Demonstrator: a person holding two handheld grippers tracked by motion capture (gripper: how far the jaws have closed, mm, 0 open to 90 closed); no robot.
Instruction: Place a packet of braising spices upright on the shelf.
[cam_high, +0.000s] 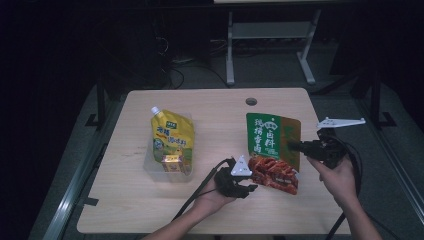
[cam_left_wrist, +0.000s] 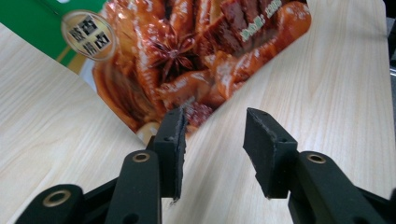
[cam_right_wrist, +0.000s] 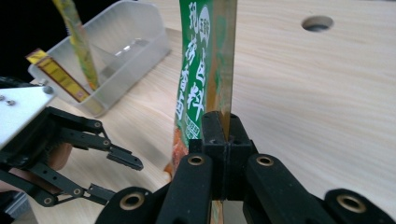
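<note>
While the right gripper (cam_high: 296, 146) had its jaws clamped flat together on the green seasoning packet (cam_high: 272, 152), the packet was hanging up off the wooden table (cam_high: 210, 210) rather than lying on it. From the high view, the pinch sat on the packet's right edge, about halfway down, with the green printed top above it and the red braised-meat picture at the bottom. In the right gripper view the packet stood edge-on, a thin green and brown strip (cam_right_wrist: 201, 79) rising straight out from between the two pads, so no gap there at all.

The left gripper (cam_high: 250, 188) was a different story. Its jaws stood apart with nothing between them, just bare tabletop showing through the gap. In the left gripper view, the packet's bottom corner (cam_left_wrist: 187, 60) sat right above the left pad (cam_left_wrist: 175, 140), very close to its tip or maybe brushing it, honestly couldn't tell which. It definitely wasn't gripped. From above, that gripper sat just beside the packet's lower left corner.

Further left on the table was a clear plastic bin (cam_high: 150, 167) holding a yellow spouted pouch (cam_high: 171, 134) and a small yellow carton (cam_high: 173, 163), well apart from both grippers.
</note>
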